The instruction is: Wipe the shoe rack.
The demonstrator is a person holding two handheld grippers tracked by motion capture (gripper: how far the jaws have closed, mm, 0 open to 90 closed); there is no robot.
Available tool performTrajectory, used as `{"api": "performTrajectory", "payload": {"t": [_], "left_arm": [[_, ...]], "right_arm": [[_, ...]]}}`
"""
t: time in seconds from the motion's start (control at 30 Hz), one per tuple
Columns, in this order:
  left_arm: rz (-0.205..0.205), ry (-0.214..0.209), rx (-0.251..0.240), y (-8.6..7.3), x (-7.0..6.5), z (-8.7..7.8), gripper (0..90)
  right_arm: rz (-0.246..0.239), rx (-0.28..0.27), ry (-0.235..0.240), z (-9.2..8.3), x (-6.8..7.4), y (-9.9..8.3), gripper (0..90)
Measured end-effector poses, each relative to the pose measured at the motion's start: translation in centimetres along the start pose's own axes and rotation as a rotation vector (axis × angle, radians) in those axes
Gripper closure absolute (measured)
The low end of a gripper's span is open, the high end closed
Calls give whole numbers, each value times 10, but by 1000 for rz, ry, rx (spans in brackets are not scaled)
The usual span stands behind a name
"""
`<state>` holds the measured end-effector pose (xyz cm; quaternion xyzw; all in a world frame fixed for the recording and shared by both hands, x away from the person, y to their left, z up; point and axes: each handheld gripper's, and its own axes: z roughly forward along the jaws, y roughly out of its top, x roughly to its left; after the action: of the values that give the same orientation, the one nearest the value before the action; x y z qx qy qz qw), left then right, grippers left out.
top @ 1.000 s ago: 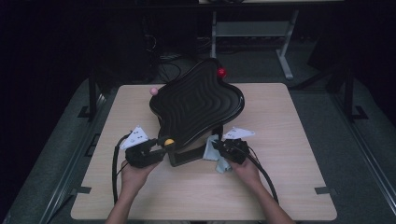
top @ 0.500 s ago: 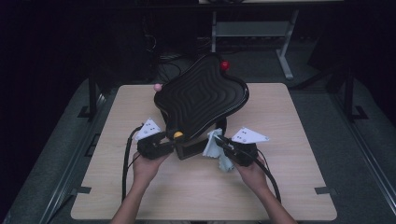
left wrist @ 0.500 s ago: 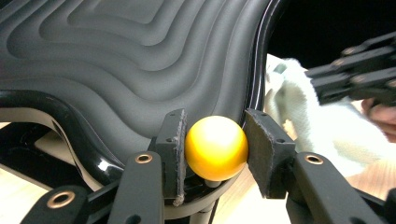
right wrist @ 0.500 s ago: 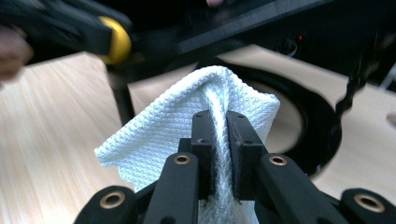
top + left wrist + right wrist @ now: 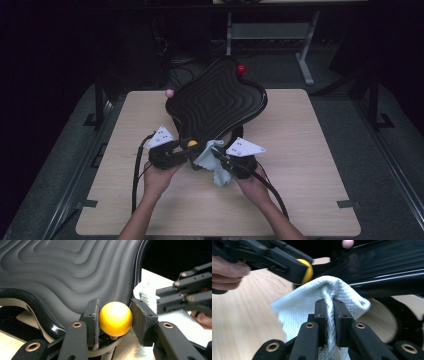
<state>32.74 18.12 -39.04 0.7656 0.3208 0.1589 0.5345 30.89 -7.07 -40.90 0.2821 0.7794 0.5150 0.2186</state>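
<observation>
High view: a wooden worktop under dim light carries a black wavy-edged tray with stepped ridges, tilted up on its stand, with a red ball at its far edge and a pink ball at its left edge. The left claw meets the tray's near edge at a yellow ball. Just right of it, the right claw holds a pale cloth against the same near edge. The work looks like wiping the tray, so the left hand should keep the ball steady while the right drags the cloth along the rim with light pressure

Left gripper view: the left claw is partly closed, its two pads pressed on either side of the yellow ball, which sits dead centre between them. The ridged tray rises above. The cloth and the other claw lie to the right

Right gripper view: the right claw is almost fully closed, pinching a fold of the white woven cloth; the fold bulges above the tips, touching the tray's glossy black underside. The yellow ball sits up left, near the cloth, the pink ball at the top
</observation>
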Motion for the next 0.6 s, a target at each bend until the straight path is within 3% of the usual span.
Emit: {"api": "performTrajectory", "payload": {"t": [0.17, 0.4, 0.6], "left_arm": [[0, 0, -2, 0, 0, 1, 602], [-3, -5, 0, 0, 0, 0, 602], [-3, -3, -2, 0, 0, 0, 602]], "right_arm": [[29, -9, -33, -6, -11, 2, 821], [-9, 22, 41, 12, 15, -5, 820], [7, 14, 0, 1, -1, -3, 820]]}}
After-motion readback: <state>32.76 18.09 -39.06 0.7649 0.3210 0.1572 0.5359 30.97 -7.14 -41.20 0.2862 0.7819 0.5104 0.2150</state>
